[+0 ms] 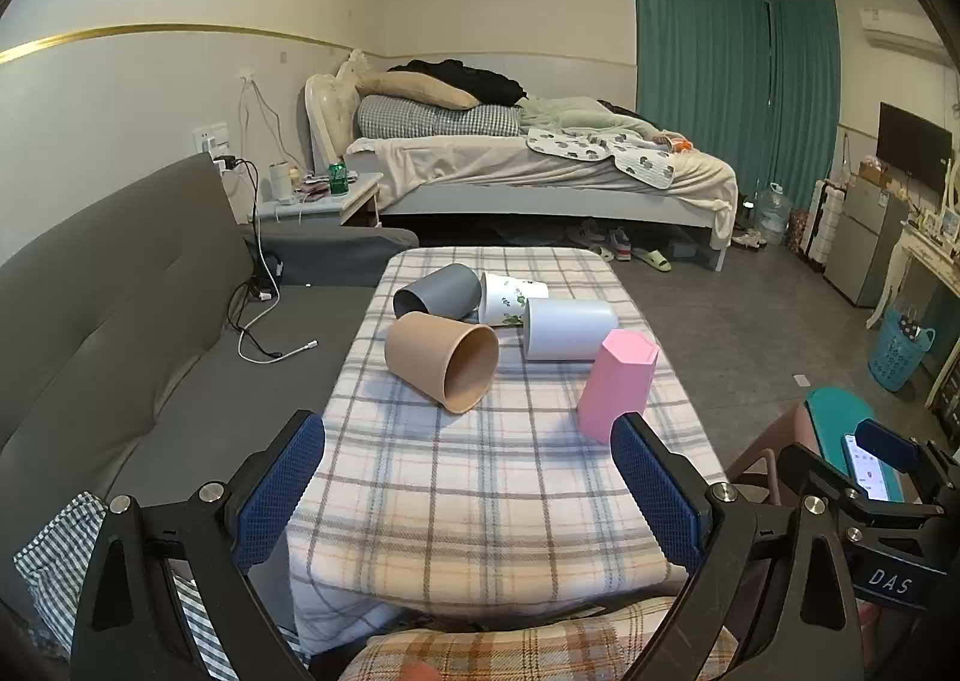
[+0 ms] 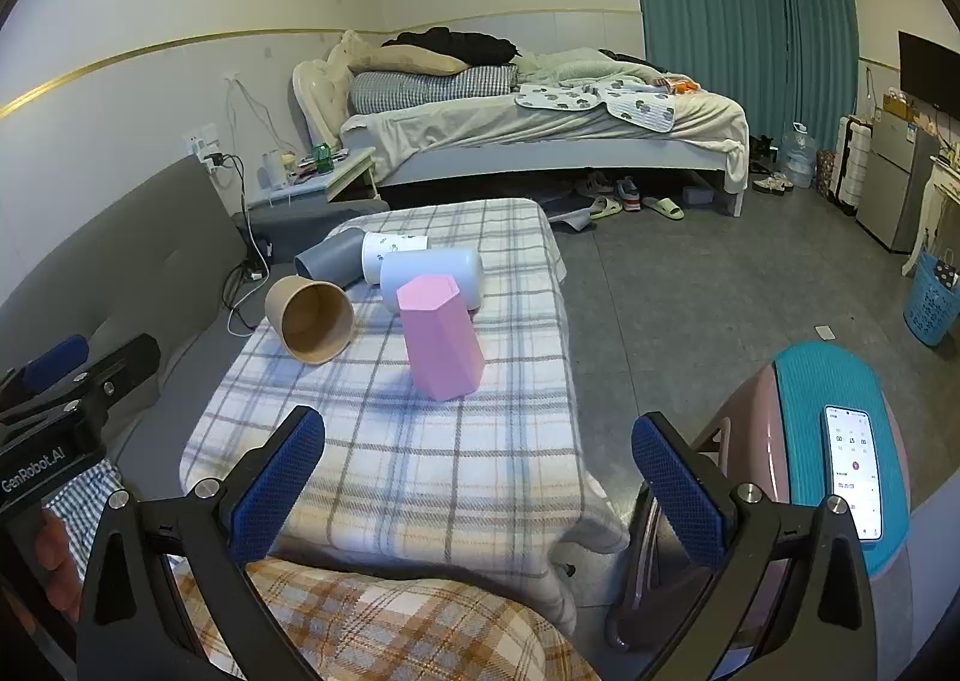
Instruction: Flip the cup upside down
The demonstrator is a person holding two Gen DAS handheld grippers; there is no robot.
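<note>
Several cups sit on the plaid-covered table [image 1: 480,477]. A pink hexagonal cup [image 1: 618,384] [image 2: 441,342] stands upside down, mouth on the cloth. A tan cup [image 1: 444,360] [image 2: 312,321], a dark grey cup [image 1: 438,291] [image 2: 327,258], a white leaf-print cup [image 1: 510,297] [image 2: 393,246] and a pale blue cup [image 1: 570,330] [image 2: 435,270] lie on their sides. My left gripper [image 1: 468,444] is open and empty at the table's near end. My right gripper [image 2: 477,441] is open and empty, also well short of the cups.
A grey sofa [image 1: 120,291] with cables runs along the left of the table. A stool with a teal top [image 2: 840,441] holding a phone [image 2: 855,471] stands to the right. A bed [image 1: 540,165] is behind, and a blue basket [image 1: 900,348] far right.
</note>
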